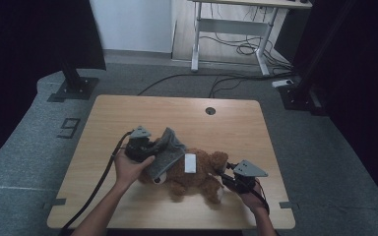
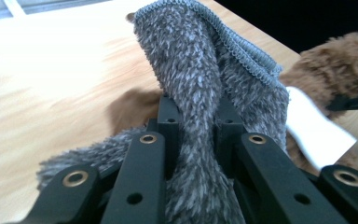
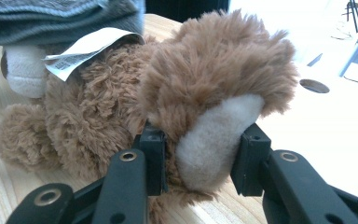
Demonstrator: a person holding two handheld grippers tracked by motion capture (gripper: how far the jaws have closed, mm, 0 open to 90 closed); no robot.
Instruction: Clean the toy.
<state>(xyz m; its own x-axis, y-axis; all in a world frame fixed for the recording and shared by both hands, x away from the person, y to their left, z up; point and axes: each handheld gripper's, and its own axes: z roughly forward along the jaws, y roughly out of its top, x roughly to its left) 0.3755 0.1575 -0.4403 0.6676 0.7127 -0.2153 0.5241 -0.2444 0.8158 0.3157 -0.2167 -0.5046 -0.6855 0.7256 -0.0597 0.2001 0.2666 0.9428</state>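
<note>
A grey cloth (image 2: 200, 93) is pinched in the left tongs (image 1: 145, 147) and draped over the teddy bear (image 1: 197, 172), probably to cover it. The bear's foot (image 3: 214, 140) is clamped by the right tongs (image 1: 225, 175), likely so it is steadied on the counter (image 1: 128, 113).

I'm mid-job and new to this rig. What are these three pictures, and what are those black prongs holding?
A person holds a hand-held clamp in each hand. The wide picture looks down on the light wooden table. The other two come from cameras riding on each tool, looking along its black jaws. The left tool is shut on a fluffy grey knitted cloth, draped over a brown plush teddy bear lying on the table. The right tool is shut on the bear's cream-soled foot. A white paper tag hangs from the bear.
</note>
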